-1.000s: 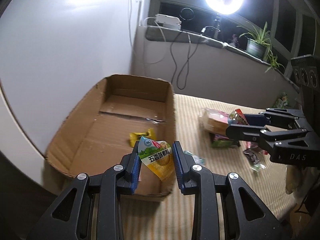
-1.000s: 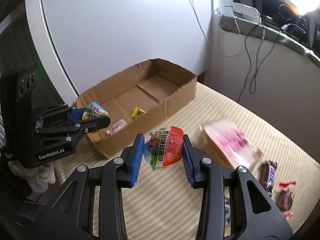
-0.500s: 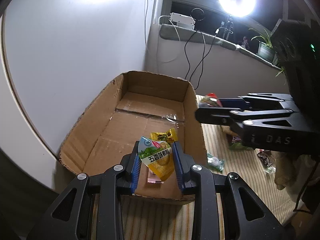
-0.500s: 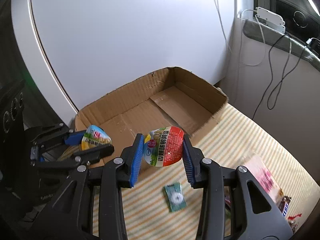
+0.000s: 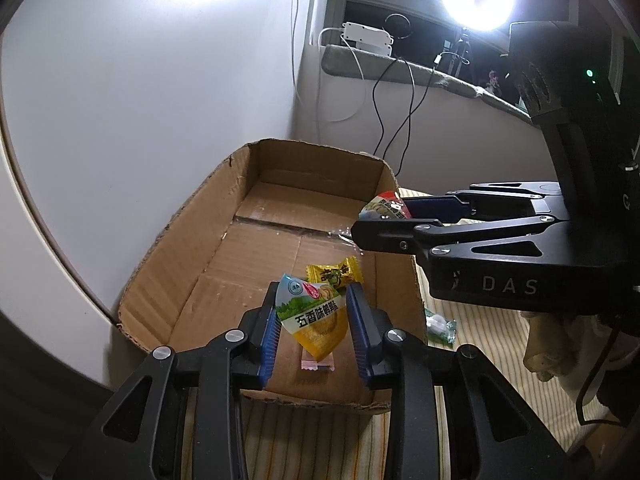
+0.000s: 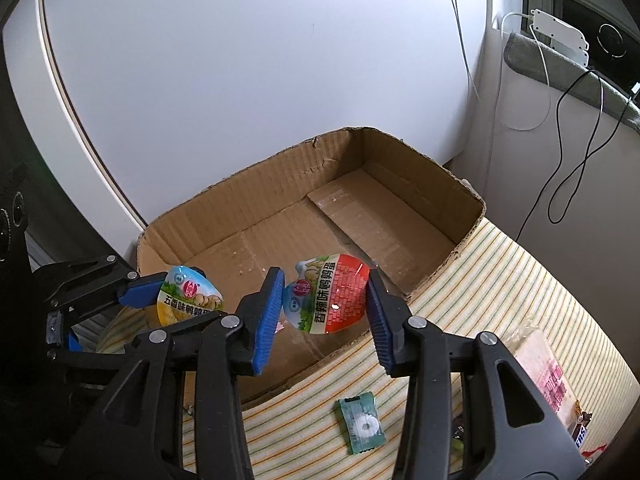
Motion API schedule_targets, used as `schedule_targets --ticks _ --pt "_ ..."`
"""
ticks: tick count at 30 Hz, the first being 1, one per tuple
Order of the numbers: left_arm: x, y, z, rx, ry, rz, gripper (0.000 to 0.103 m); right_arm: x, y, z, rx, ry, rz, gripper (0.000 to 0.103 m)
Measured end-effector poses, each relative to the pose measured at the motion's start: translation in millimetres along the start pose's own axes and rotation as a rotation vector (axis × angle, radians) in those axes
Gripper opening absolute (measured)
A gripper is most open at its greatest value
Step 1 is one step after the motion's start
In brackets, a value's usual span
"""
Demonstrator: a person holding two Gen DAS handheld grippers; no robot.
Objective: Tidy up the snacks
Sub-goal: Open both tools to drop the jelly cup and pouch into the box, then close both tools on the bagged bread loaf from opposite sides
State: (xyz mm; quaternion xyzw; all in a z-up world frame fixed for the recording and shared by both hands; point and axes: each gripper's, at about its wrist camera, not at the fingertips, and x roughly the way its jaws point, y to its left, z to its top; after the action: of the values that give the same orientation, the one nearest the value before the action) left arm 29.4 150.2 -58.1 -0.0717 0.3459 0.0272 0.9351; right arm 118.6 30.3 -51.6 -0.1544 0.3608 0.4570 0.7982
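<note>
Left gripper (image 5: pixel 313 326) clamps yellow pouch (image 5: pixel 316 326) printed 五香味鹌鹑; right gripper (image 6: pixel 326 306), marked DAS, clamps red pouch (image 6: pixel 330 300) printed 香辣味鹌鹑蛋. Cardboard box (image 5: pixel 200 248) contains yellow candy (image 5: pixel 334 274), pink wrapper (image 5: pixel 318 366).

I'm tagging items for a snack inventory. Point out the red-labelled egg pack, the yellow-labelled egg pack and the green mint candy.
red-labelled egg pack (image 6: pixel 334 300), right wrist view, middle of its red face.
yellow-labelled egg pack (image 5: pixel 314 320), left wrist view, on the printed label.
green mint candy (image 6: pixel 361 424), right wrist view, centre of the wrapper.

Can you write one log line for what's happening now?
left tongs: hold yellow packet | right tongs: hold red packet | both over box
</note>
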Motion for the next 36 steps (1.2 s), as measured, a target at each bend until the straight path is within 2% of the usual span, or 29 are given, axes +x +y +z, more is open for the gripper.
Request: schedule_targets --ticks 2,3,5,6,7,15,21,24,27,28,36 --pt "0.3 0.0 0.7 -0.001 0.0 0.004 0.036 -0.4 -1.1 0.3 0.005 -0.001 -0.003 0.049" --pt "-0.2 0.0 0.8 -0.003 -0.003 0.006 0.039 -1.1 -1.9 0.5 0.01 -0.002 -0.003 0.055" --pt "-0.7 0.1 1.0 -0.006 -0.007 0.013 0.052 -4.0 -3.4 1.1 0.02 -0.014 -0.005 0.064" --pt "-1.6 0.3 1.0 -0.007 -0.012 0.018 0.054 -5.8 -4.4 1.4 0.024 -0.02 -0.006 0.069" --pt "-2.1 0.5 1.1 -0.009 -0.014 0.02 0.055 -7.9 -5.6 1.5 0.03 -0.027 -0.009 0.072" --pt "-8.7 -4.0 2.4 -0.016 -0.02 0.015 0.055 -19.5 -15.3 -1.1 0.049 -0.037 -0.037 0.072" --pt "-10.6 -19.4 4.5 -0.002 -0.024 -0.019 0.055 -32.1 -30.6 -9.1 0.062 -0.031 -0.05 0.072" --pt "-10.0 -32.4 4.7 0.015 -0.025 -0.038 0.065 -40.8 -46.7 -13.9 0.093 -0.03 -0.046 0.072" --pt "-5.9 -46.8 5.9 0.03 -0.015 -0.065 0.068 -48.8 -70.9 -20.0 0.153 -0.017 -0.03 0.092" --pt "-4.2 -52.1 5.8 0.034 -0.011 -0.076 0.068 -52.4 -81.5 -22.5 0.179 -0.019 -0.023 0.094" --pt "12.9 -90.5 3.4 0.05 0.04 -0.162 0.068 -63.2 -144.5 -40.7 0.258 0.04 -0.024 0.094"
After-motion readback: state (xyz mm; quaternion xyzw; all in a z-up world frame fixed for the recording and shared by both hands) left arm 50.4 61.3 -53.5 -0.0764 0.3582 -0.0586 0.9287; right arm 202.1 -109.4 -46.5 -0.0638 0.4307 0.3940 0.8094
